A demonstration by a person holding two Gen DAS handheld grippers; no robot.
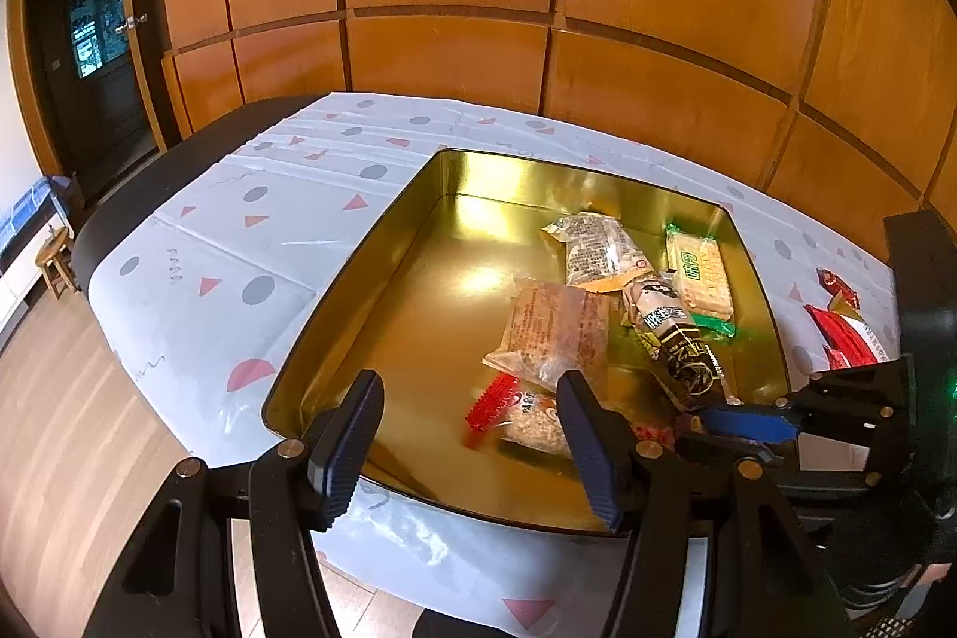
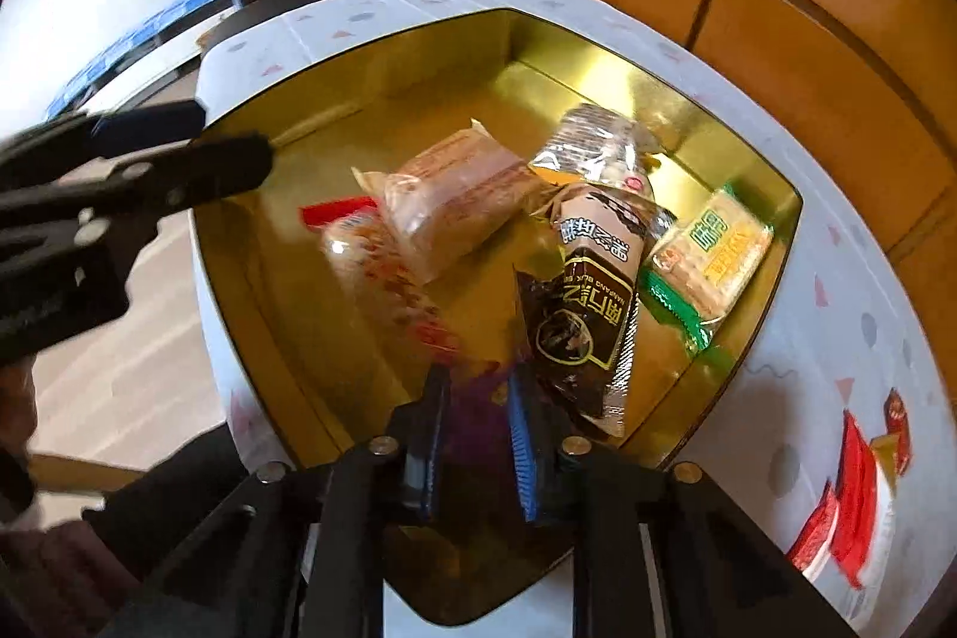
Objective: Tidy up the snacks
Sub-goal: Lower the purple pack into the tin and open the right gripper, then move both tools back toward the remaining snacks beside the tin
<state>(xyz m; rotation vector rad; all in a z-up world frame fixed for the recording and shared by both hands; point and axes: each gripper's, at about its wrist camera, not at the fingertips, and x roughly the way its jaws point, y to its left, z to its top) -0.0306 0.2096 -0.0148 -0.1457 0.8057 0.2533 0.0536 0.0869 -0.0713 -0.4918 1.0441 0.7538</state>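
Wooden wall panels are standing behind the bench (image 1: 197,243). Right tongs (image 2: 475,449) are pausing over the gold tin (image 1: 335,315), narrowly parted; whether they are pinching the red-white snack (image 2: 383,267) I cannot tell. Left tongs (image 1: 466,443) are gaping wide, carrying nothing. Five snacks are lying inside; the red packets (image 2: 849,506) on the bench are waiting, so most seems done.

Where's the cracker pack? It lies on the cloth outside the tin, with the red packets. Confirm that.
Not right. The cracker pack lies inside the tin, near its right wall, not on the cloth. Only the red packets lie on the cloth outside the tin. The right wrist view shows it.
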